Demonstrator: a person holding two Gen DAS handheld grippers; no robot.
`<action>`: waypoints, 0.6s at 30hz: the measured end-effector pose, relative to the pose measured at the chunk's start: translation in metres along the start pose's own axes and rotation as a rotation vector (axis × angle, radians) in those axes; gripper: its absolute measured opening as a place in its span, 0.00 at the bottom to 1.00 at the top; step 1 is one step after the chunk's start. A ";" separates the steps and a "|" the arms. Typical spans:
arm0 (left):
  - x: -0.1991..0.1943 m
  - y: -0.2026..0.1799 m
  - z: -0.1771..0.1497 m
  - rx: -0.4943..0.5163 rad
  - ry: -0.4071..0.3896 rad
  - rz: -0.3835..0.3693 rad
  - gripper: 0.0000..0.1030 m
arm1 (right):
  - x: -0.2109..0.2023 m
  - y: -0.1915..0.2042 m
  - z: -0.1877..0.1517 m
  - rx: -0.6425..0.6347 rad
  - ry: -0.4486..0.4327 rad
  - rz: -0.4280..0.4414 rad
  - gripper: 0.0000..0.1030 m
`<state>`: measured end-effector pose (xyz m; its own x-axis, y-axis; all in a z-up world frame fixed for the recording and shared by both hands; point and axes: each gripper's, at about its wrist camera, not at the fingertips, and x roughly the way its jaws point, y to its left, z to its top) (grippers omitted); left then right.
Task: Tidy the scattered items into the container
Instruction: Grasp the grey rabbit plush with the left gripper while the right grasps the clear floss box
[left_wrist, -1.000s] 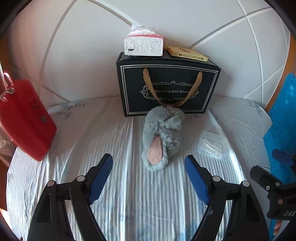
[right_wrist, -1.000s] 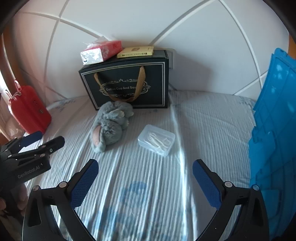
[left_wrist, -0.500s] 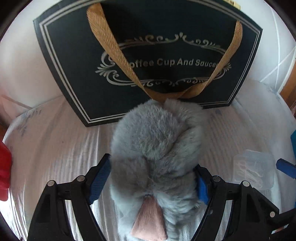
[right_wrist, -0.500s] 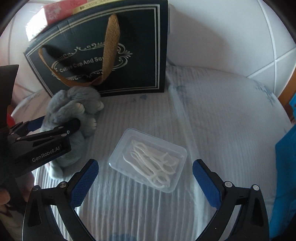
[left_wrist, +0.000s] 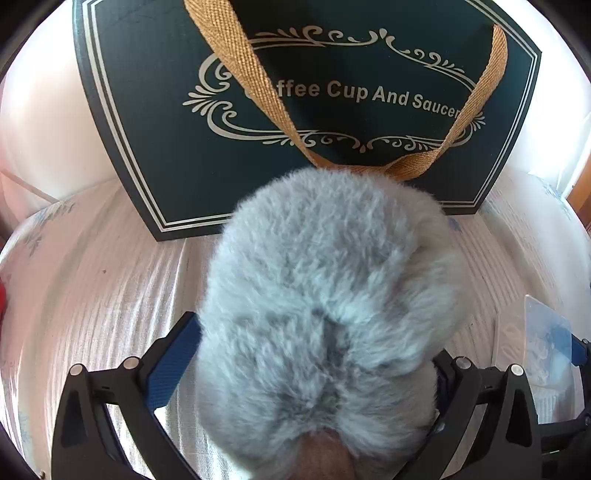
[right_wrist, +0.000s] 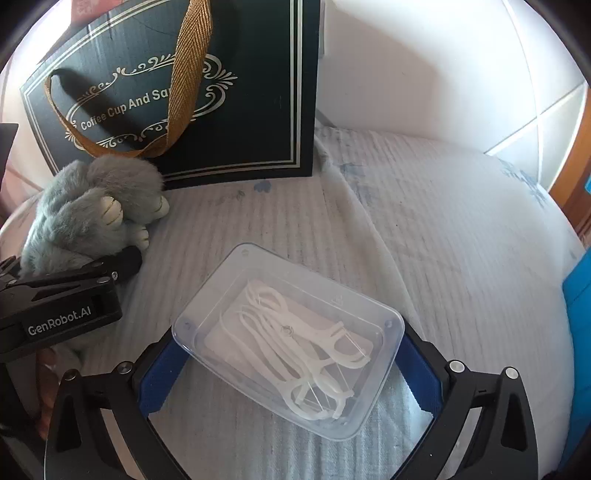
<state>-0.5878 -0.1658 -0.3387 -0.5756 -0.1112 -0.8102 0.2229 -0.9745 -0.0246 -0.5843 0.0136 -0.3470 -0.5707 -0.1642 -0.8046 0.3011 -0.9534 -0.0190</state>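
Your left gripper (left_wrist: 314, 373) has its jaws opening, and the grey plush toy (left_wrist: 325, 302) sits between them: the blue pad of one finger (left_wrist: 173, 365) shows at the toy's left flank, while the other finger is mostly buried behind the fur, so you cannot see whether that pad touches. Your right gripper (right_wrist: 284, 365) stands wide, one blue pad on each side of the clear plastic box (right_wrist: 291, 339) of white floss picks (right_wrist: 306, 354); the pads sit right at the box's corners, and the view does not settle whether they press on it.

The toy lies on the pale striped sheet (left_wrist: 96, 288), its far end against the foot of the dark gift box (left_wrist: 155, 140) lettered "Coffee Cup And Saucer", whose woven gold handle (left_wrist: 240, 59) droops down to the fur. The clear box lies just beside the toy, to its right. In the right wrist view a blue container (right_wrist: 578, 332) shows at the right edge, well apart from the toy.
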 end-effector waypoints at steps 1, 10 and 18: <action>0.000 0.000 0.000 -0.001 0.000 -0.001 1.00 | 0.000 0.000 -0.001 0.000 0.000 -0.001 1.00; -0.024 -0.009 -0.016 0.041 0.004 -0.013 0.56 | -0.016 -0.006 -0.016 0.017 0.018 -0.016 0.97; -0.092 0.003 -0.060 0.005 0.003 0.018 0.55 | -0.083 0.009 -0.039 -0.050 -0.047 0.020 0.97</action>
<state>-0.4872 -0.1469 -0.2993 -0.5692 -0.1281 -0.8122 0.2295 -0.9733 -0.0072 -0.5041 0.0284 -0.3039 -0.5991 -0.1954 -0.7765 0.3496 -0.9363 -0.0340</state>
